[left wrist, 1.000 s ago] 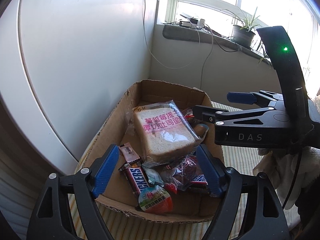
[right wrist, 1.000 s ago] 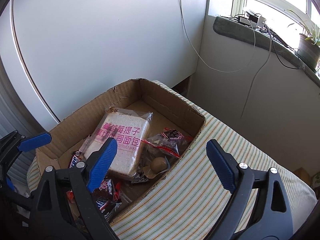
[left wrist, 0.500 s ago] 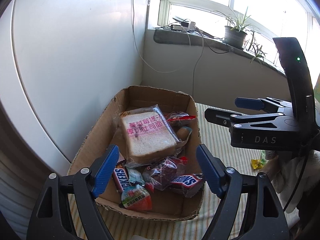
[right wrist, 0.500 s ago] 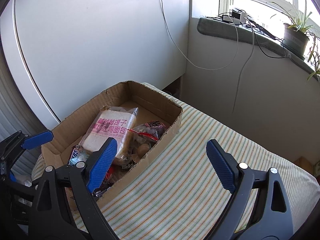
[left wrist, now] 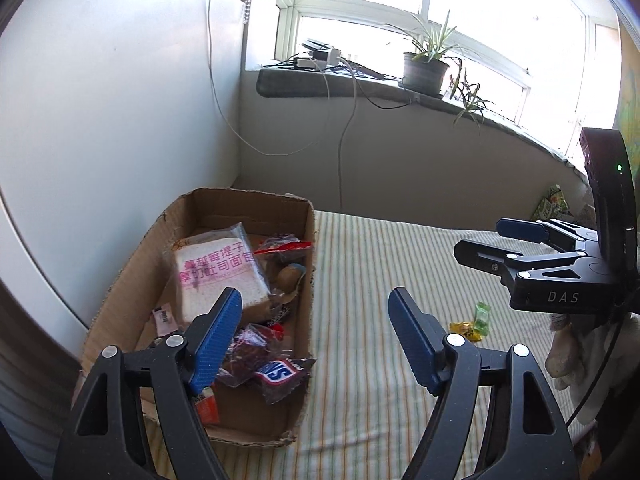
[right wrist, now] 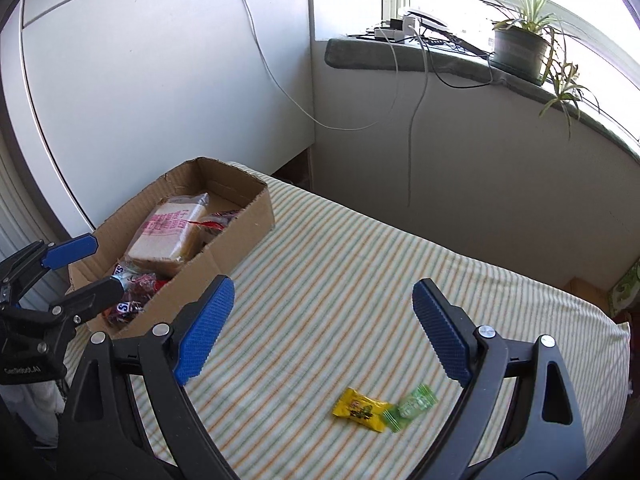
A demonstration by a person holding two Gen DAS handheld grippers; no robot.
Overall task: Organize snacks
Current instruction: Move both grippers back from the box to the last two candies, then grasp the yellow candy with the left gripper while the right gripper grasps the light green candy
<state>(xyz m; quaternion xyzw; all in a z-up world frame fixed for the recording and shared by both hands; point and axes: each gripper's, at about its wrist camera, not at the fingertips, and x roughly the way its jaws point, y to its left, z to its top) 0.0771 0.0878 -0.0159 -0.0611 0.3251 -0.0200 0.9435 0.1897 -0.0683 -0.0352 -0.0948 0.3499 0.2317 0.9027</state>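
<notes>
Starting big: striped cloth (right wrist: 360,264) spread flat across the whole work area, probably just there as a soft surface for snacks to sit on.

Next, a cardboard box (right wrist: 248,240) at about 10 o'clock in the right wrist view, long axis running roughly 8 to 2, open top up. Clearly meant as the collection bin, parked off to the side to leave room on the cloth.

Then the right tool (right wrist: 322,284), wide open, holding nothing, angled down over bare cloth. Looks like lining up on the loose candies at about 5 o'clock just below its pads, though that's a guess.

Left tool (left wrist: 314,300) hanging over the near right edge of the box, fairly wide, nothing between the pads. Has just been closing a little, on air only. Seems to be idling there, out of the other one's way.

Inside the box: a bagged bread slice (right wrist: 168,232) lying flat on top of the pile, label up, probably because nothing else that size fits under it. Below that in the left view, a Snickers bar (left wrist: 280,372) at the near end, tilted against the other wrappers, long axis roughly 8 to 2.

Smallest and still out on the cloth, well apart from the box: yellow candy (right wrist: 360,408), long axis about 10 to 4, and green candy (right wrist: 412,402), about 8 to 2, ends touching. Guessing these two go in next.
</notes>
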